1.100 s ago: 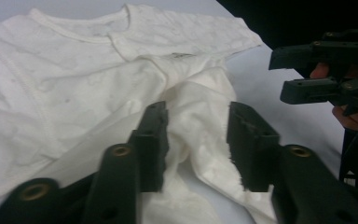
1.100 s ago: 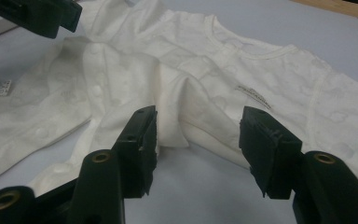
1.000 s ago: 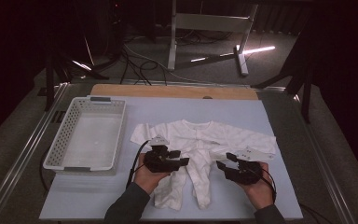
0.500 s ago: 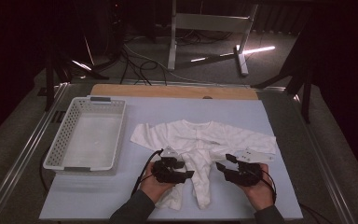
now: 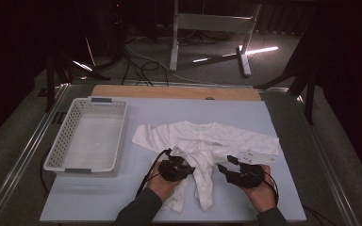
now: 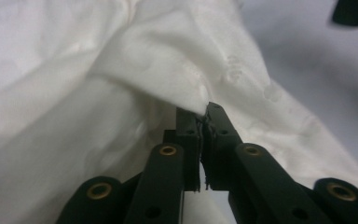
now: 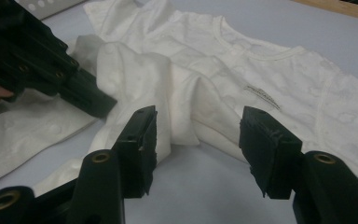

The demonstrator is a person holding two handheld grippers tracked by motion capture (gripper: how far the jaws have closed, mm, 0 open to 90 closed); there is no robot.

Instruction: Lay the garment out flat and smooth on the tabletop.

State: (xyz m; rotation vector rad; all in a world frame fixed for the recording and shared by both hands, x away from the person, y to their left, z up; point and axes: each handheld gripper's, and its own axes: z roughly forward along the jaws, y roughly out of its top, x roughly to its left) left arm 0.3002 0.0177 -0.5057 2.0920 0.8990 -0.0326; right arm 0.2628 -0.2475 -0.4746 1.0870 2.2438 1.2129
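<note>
Dim room, blue mat (image 5: pixel 245 117); romper (image 5: pixel 207 141) spread mid-mat, basket (image 5: pixel 87 139) at left. My left gripper (image 6: pixel 204 116) just closed, pinching romper leg fold; my right gripper (image 7: pixel 196 140) open, jaws apart just beside near leg

Table (image 5: pixel 264 117) with romper (image 5: pixel 207 139), basket (image 5: pixel 87 141)

- high view looks forward and down over the table (image 5: pixel 264 122)
- both gripper views sit close, sharing the white baby suit (image 5: pixel 207 141) (image 6: pixel 121 93) (image 7: pixel 242 65)

No legible text or labels.
</note>
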